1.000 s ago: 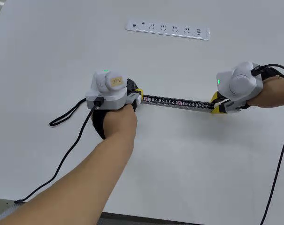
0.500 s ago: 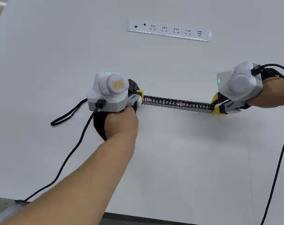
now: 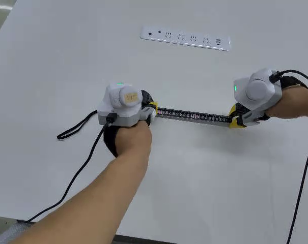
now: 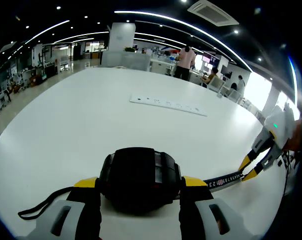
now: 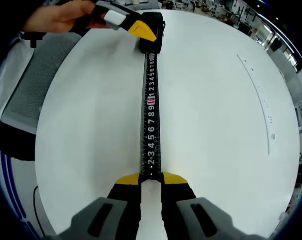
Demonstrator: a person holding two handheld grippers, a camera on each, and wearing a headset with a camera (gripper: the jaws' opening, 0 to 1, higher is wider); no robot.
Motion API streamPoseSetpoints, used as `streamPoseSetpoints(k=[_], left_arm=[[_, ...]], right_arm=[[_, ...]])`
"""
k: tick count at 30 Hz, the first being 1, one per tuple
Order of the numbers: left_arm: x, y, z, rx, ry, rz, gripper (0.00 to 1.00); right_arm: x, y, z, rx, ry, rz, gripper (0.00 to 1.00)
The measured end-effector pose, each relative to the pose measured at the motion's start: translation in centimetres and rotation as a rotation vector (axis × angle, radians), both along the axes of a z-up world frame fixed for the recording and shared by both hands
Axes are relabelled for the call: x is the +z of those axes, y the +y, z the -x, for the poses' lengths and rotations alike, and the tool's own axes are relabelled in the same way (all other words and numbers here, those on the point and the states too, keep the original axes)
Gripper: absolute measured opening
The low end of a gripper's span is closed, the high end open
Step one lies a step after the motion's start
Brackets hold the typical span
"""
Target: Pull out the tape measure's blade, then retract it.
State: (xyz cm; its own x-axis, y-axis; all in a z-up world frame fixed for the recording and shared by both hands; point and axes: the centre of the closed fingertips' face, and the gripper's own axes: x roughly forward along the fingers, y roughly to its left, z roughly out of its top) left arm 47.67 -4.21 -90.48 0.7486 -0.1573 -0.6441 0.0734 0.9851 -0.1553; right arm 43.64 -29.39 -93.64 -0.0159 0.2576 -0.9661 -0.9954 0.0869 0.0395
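The left hand-held gripper (image 3: 147,111) clamps the tape's black case (image 4: 140,172) between its yellow-tipped jaws, left of centre in the head view, over the white table (image 3: 194,178). The right hand-held gripper (image 5: 151,178) pinches the end of the blade (image 5: 151,100), which runs taut across the middle of the frame between them. The main risk seems to be the tip slipping from that narrow pinch, since the spring would whip the blade back into the case. A loosened hold on the case could let it skid rightward, so retraction wants a slow, guided feed.
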Motion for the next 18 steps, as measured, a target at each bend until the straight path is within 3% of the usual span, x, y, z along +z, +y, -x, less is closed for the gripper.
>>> streamPoseSetpoints(k=[18], left_arm=[[-0.2, 0.0, -0.2, -0.005, 0.0, -0.002, 0.61]], right_arm=[[0.1, 2.2, 0.0, -0.023, 0.019, -0.022, 0.13]])
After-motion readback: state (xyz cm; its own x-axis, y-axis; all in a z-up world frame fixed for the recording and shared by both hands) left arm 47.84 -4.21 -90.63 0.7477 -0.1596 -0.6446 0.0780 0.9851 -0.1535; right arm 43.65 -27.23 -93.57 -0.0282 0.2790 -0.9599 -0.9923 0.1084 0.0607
